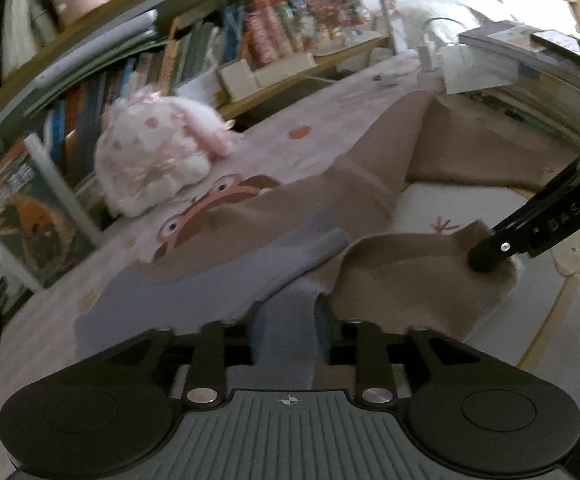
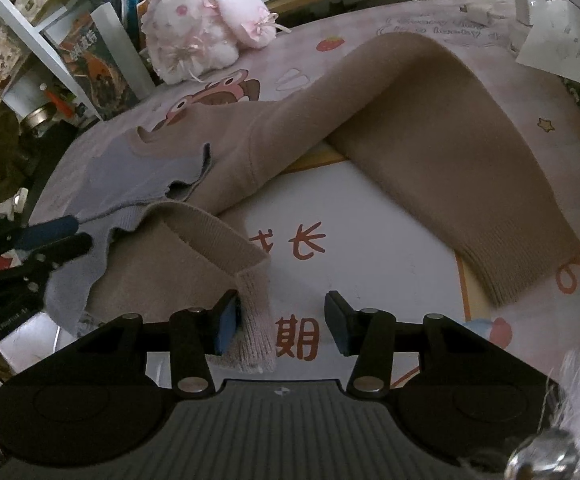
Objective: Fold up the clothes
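The brown sweater (image 2: 429, 136) lies spread on the play mat (image 2: 369, 220), its sleeve cuff (image 2: 250, 312) inside the half-open right hand-held gripper (image 2: 282, 320), unclamped, while the left hand-held gripper (image 1: 286, 320) straddles its blue hem (image 1: 286, 312), grip uncertain.

Dim, greyish indoor light. Glaring white from the upper right in the left wrist view, washing out detail. Smearing with motion blur across the crowded wooden bookshelf (image 1: 194, 52). Bending and darkening at fisheye edges.
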A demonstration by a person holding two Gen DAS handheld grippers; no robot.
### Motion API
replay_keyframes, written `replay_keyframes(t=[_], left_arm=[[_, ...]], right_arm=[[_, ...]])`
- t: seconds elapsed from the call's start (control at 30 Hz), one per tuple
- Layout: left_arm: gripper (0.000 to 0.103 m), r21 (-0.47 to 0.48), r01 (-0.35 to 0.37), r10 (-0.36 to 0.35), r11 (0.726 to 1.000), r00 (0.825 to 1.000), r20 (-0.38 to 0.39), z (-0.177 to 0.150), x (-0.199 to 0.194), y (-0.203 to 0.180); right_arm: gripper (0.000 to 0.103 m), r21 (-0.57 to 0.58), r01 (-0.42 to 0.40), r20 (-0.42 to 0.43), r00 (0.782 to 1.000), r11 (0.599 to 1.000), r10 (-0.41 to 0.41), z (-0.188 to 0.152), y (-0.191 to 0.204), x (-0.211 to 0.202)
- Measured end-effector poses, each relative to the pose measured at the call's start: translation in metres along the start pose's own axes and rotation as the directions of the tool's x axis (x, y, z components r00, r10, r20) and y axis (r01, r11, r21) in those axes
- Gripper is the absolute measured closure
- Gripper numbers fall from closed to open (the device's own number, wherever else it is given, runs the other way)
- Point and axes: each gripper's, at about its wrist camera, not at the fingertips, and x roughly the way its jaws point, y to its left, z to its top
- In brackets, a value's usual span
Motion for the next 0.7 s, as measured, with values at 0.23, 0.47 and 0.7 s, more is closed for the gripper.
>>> replay_keyframes(t=[0.23,0.47,0.7], left_arm=[[0.055,0.097,-0.018,0.021,0.995,0.999,-0.032,0.005,0.031,-0.015],[0.103,0.117,0.024,-0.021,0.993,0.999,-0.027,-0.007,0.02,-0.005],[0.103,0.14,0.174,-0.17,0.975,0.985,-0.039,-0.042,-0.063,0.004]], right_arm=[[0.057,-0.003,0.023,0.003,1.0,1.0,-0.023,-0.001,0.004,0.001],[0.056,0.005,-0.017,0.027,0.999,1.0,0.016,0.006,0.008,-0.013],[0.052,-0.037,-0.055,0.09,0.994,0.998,0.058,0.031,0.018,-0.028]])
